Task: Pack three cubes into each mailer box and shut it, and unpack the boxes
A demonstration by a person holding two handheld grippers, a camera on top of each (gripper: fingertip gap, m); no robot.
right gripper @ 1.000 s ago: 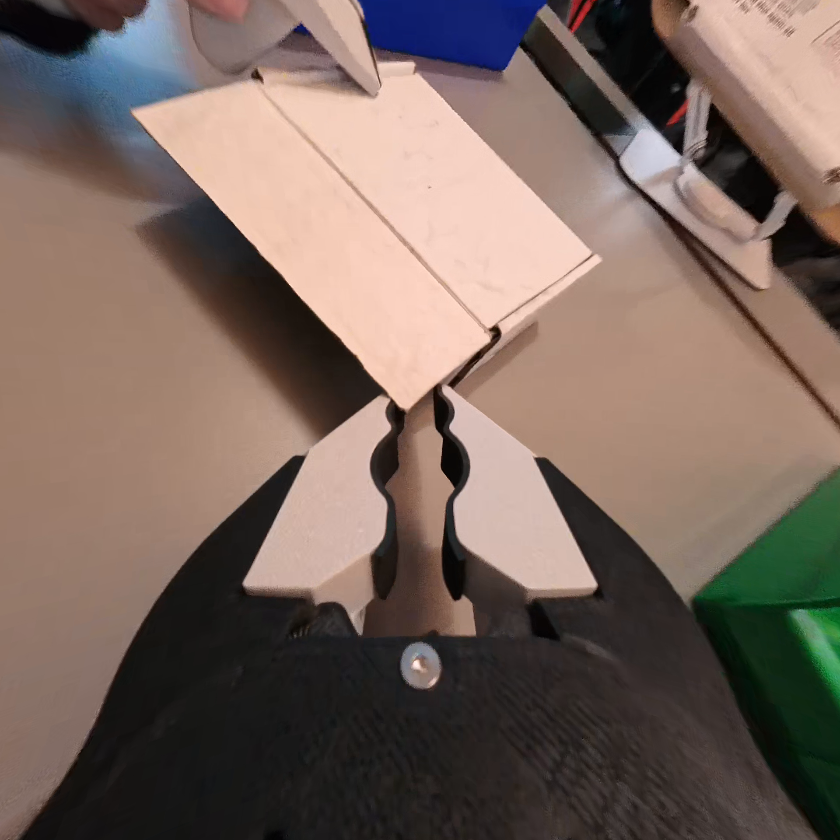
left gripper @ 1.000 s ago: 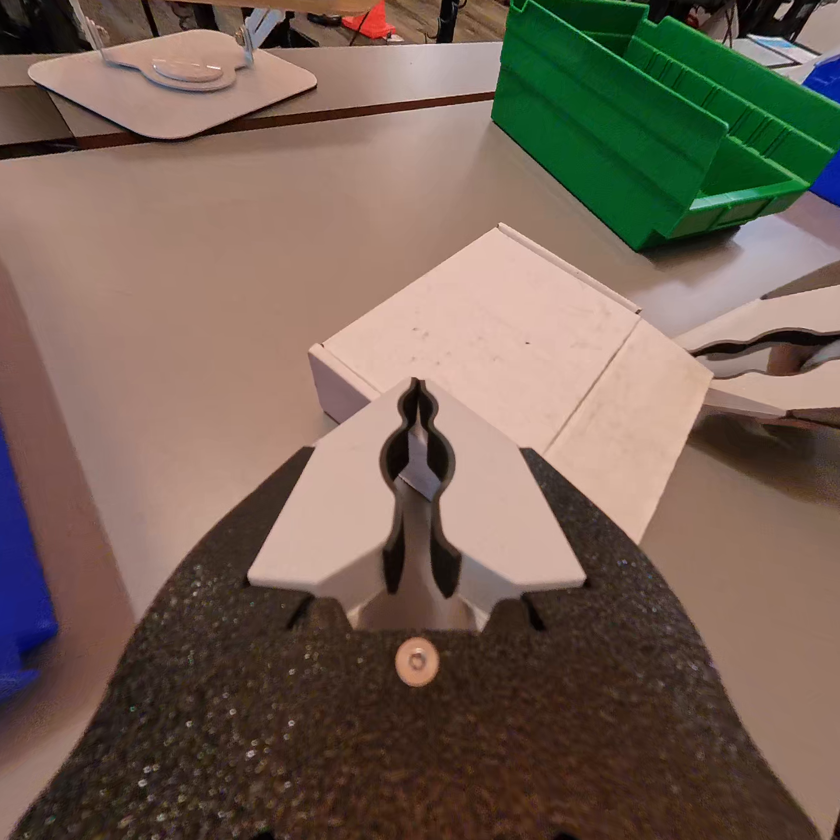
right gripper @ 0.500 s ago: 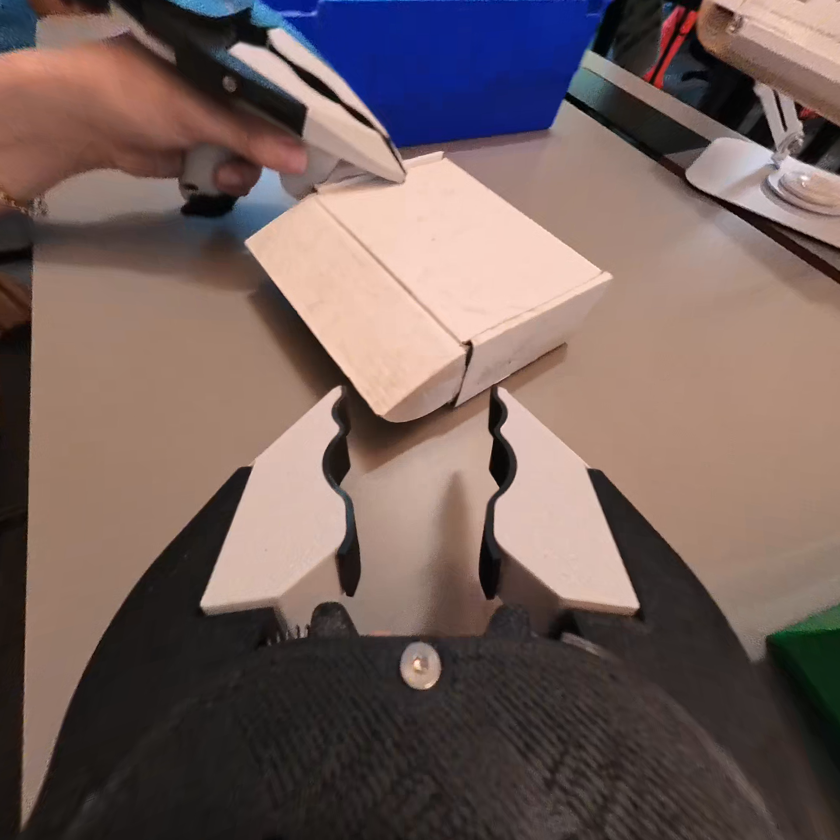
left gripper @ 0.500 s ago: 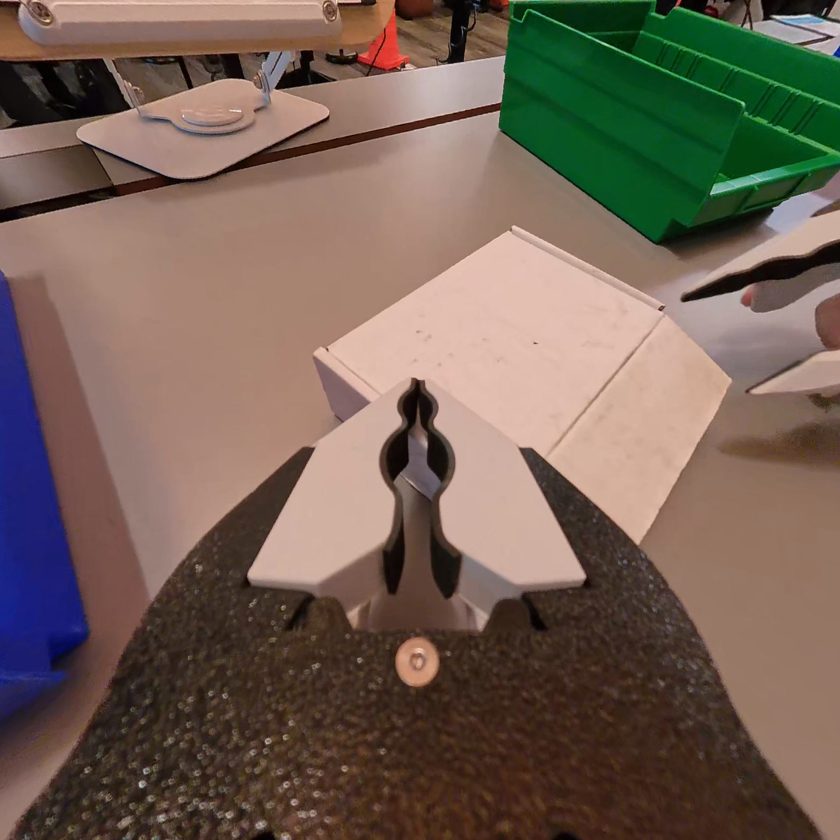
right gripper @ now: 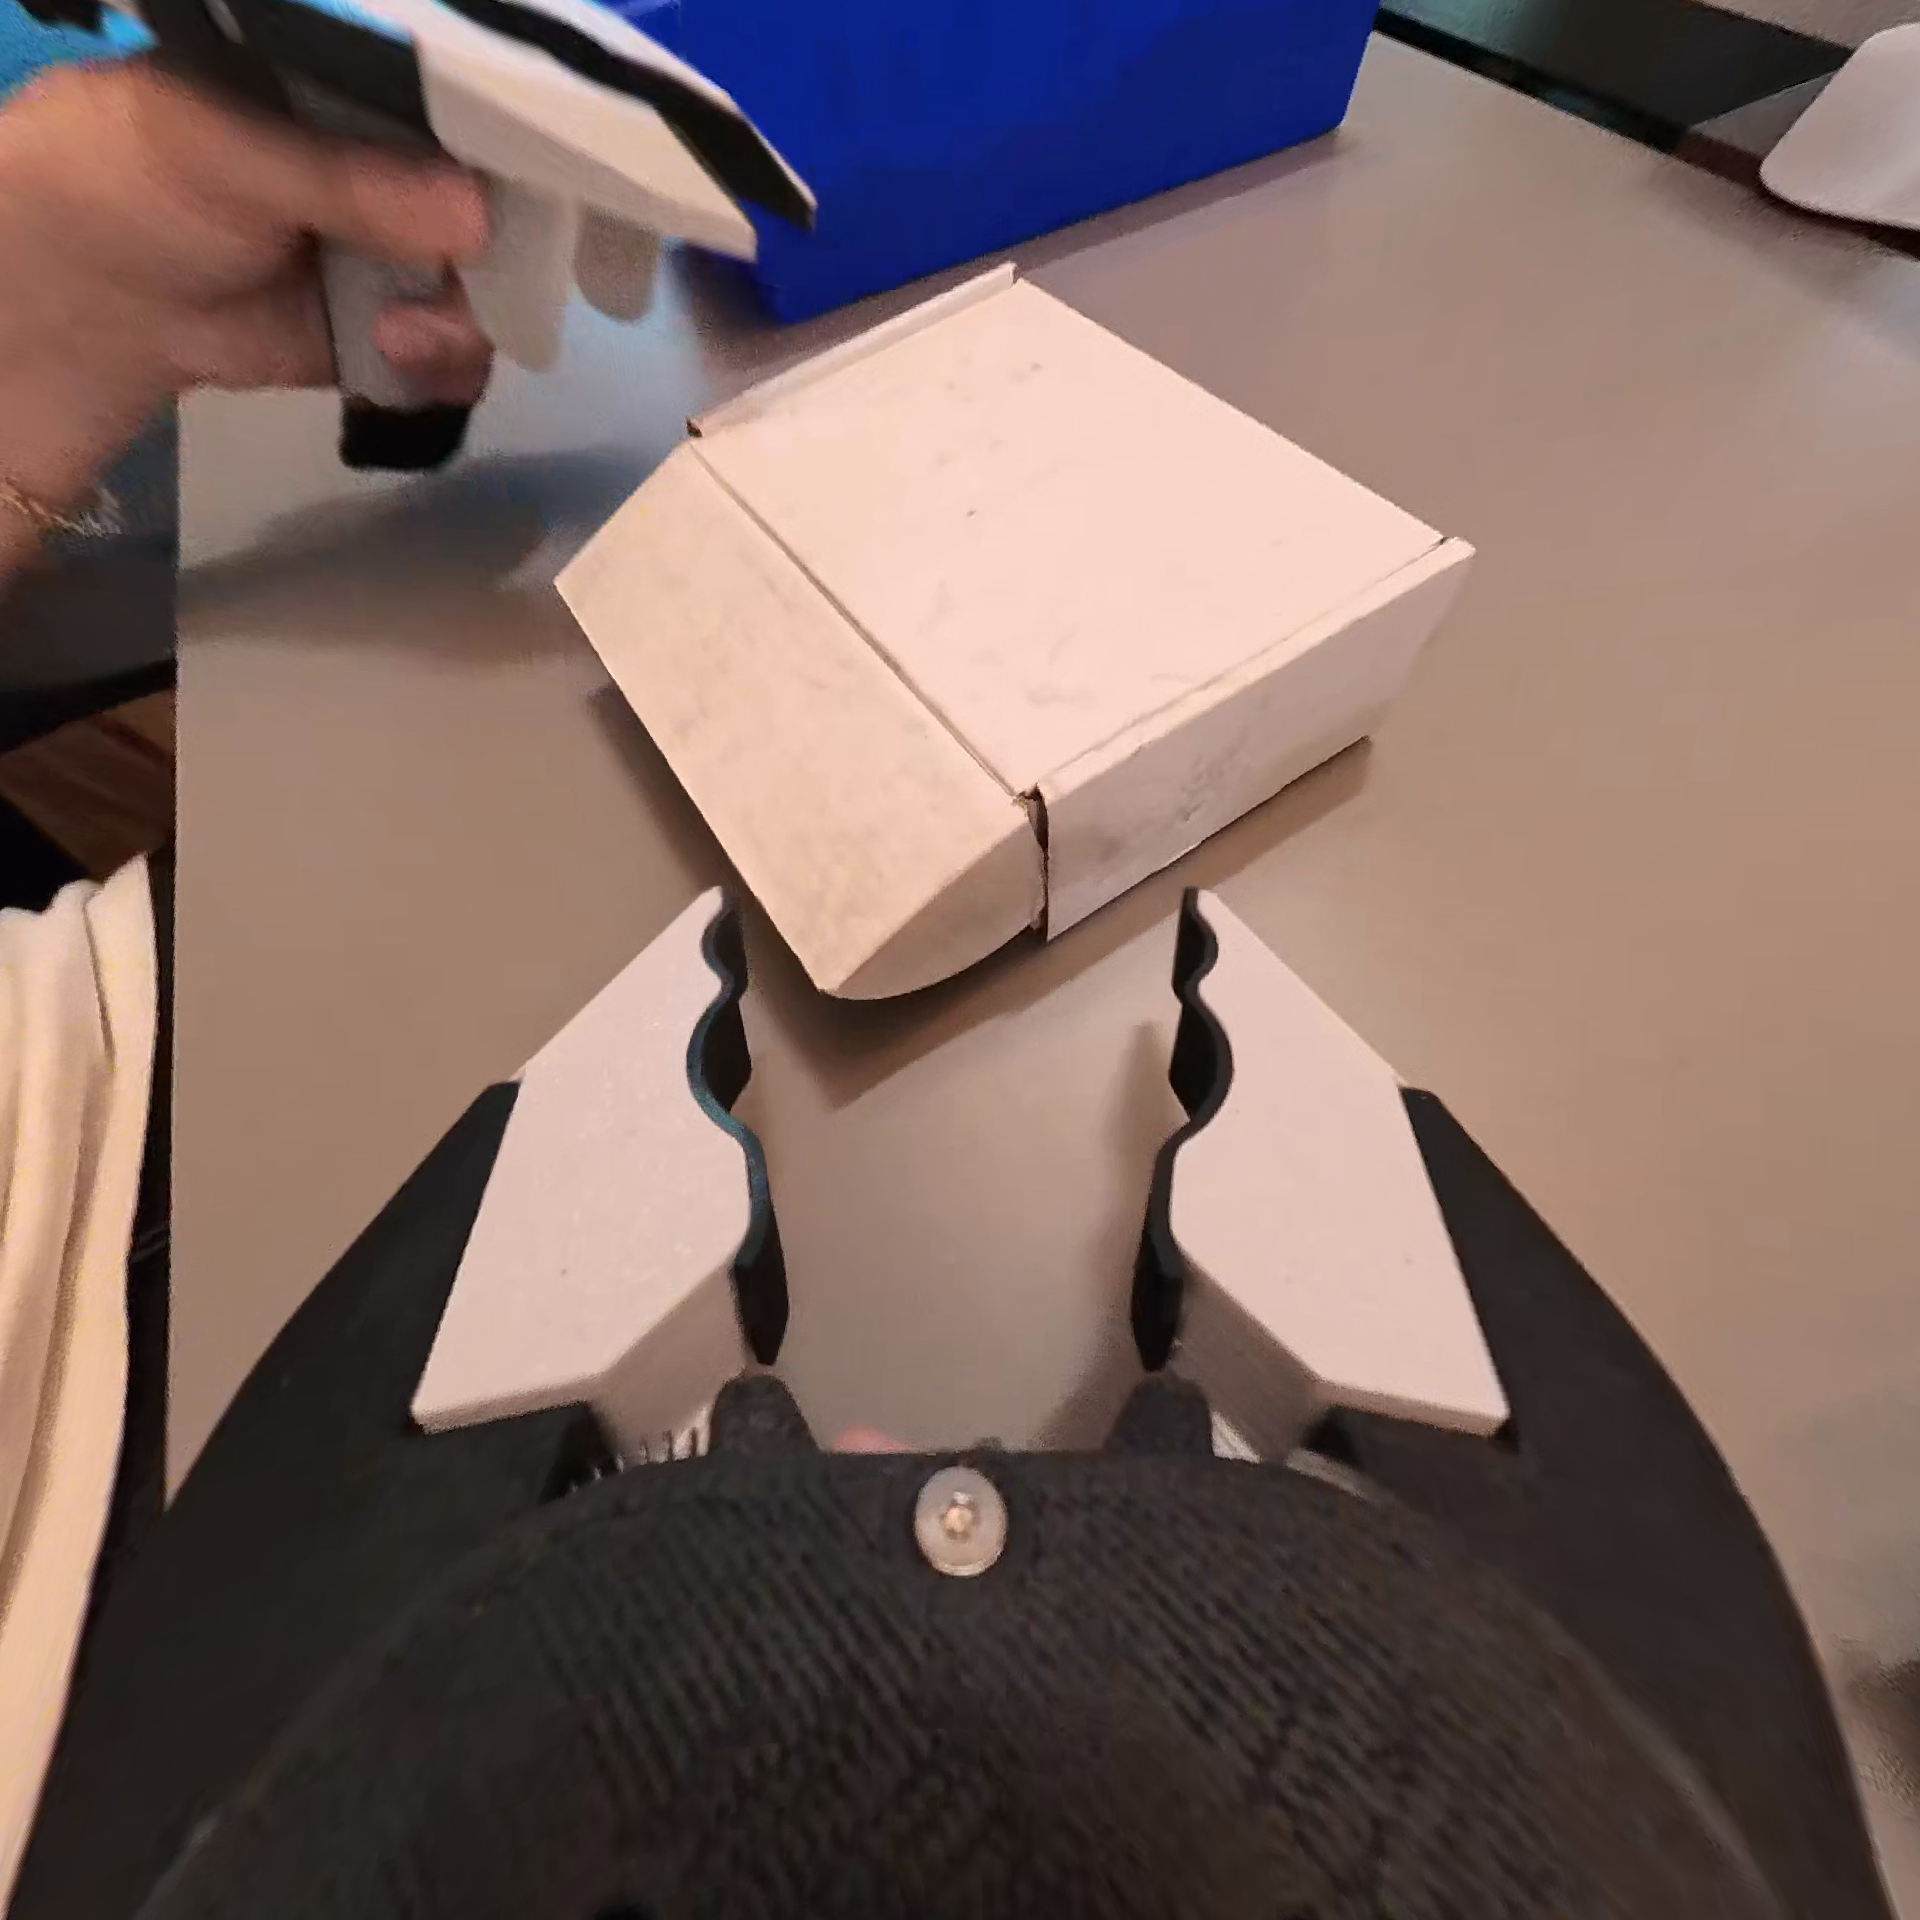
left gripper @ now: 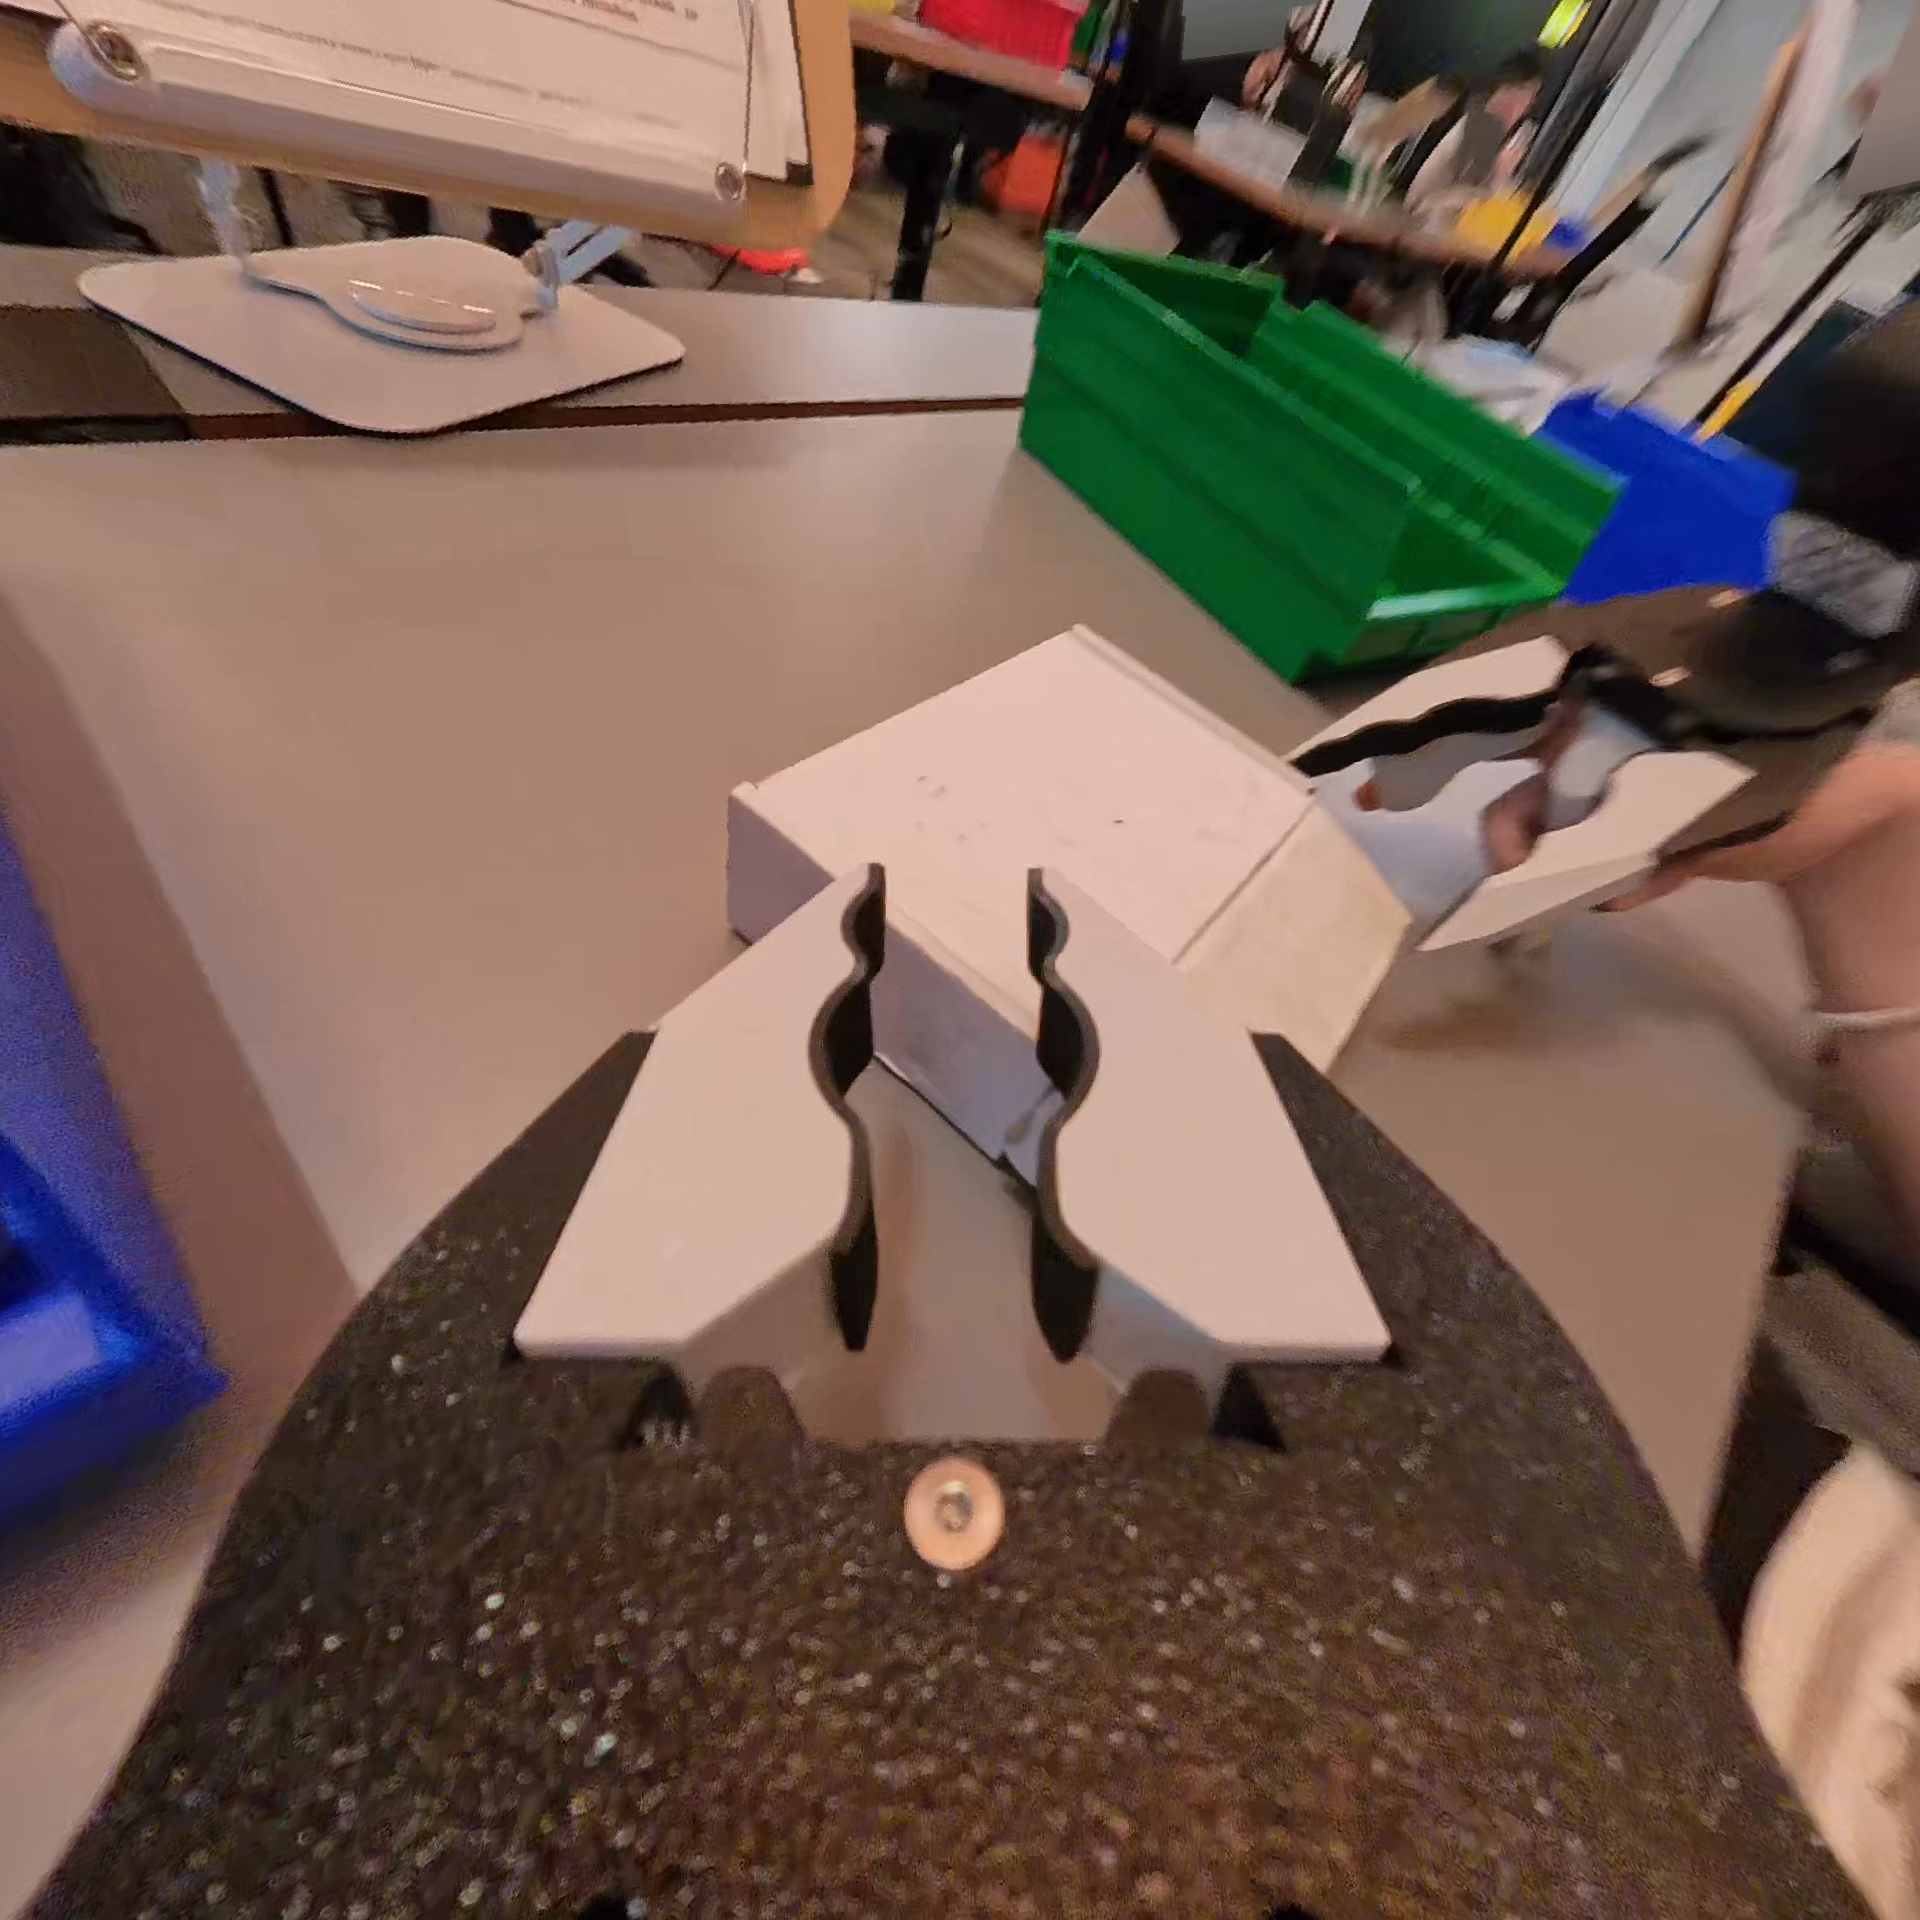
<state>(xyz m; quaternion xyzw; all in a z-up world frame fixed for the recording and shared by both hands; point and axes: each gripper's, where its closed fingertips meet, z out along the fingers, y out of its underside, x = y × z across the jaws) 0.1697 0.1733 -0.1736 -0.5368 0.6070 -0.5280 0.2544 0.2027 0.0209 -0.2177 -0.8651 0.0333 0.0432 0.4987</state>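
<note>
Both hand-held grippers, left point(left gripper: 954, 904) and right point(right gripper: 961, 935), are spread, gripping nothing; white cardboard mailer box's point(right gripper: 1039, 582) untucked front flap point(right gripper: 790, 748) could spring up (nothing pins it).

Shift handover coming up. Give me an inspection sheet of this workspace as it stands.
Surface: grey-brown table, no spills seen.
Job's things: one white mailer box flat on the table, lid down, front flap sticking out untucked; no cubes in view.
Clutter: green bin beyond the box; blue bin at the table's far side in the right wrist view; another blue bin behind the green one.
Grippers: left gripper open, at the box's near corner; right gripper open, just short of the flap; neither holds anything.
Cables: nothing seen.
Surroundings: document stand with grey base on the adjoining table; blurred background.
</note>
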